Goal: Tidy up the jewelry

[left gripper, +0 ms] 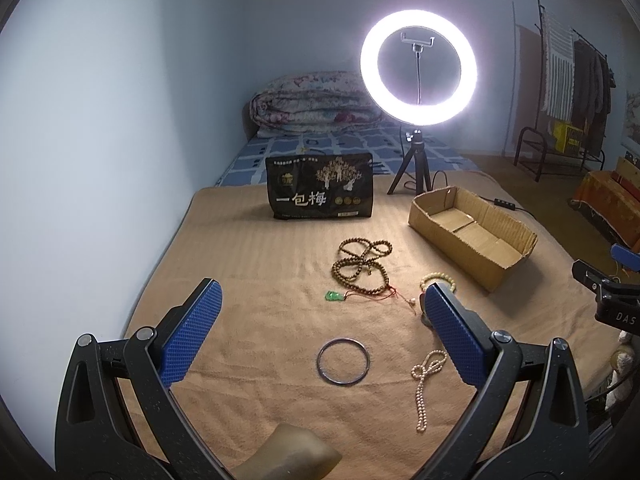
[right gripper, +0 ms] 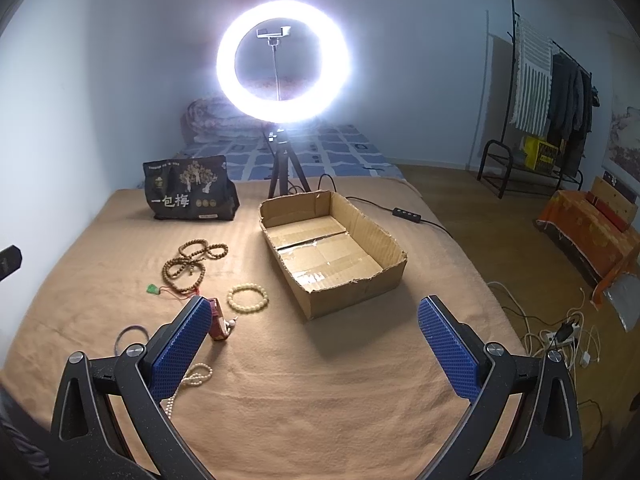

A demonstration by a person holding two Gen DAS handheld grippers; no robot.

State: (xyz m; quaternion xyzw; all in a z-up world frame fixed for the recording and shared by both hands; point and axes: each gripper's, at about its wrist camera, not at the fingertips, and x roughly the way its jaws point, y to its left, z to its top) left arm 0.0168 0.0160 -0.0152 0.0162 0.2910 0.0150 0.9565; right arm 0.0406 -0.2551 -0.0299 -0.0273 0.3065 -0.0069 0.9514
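Note:
Jewelry lies on a tan blanket. A long brown bead strand lies in loops, with a green pendant on a red cord beside it. A metal bangle, a pearl strand and a cream bead bracelet lie nearer. A small red piece stands by my right gripper's left finger. An empty cardboard box sits to the right. My left gripper is open and empty above the bangle. My right gripper is open and empty in front of the box.
A black snack bag stands at the blanket's far side. A lit ring light on a tripod stands behind the box, its cable trailing right. A folded quilt lies at the back. Cables and a power strip lie on the floor.

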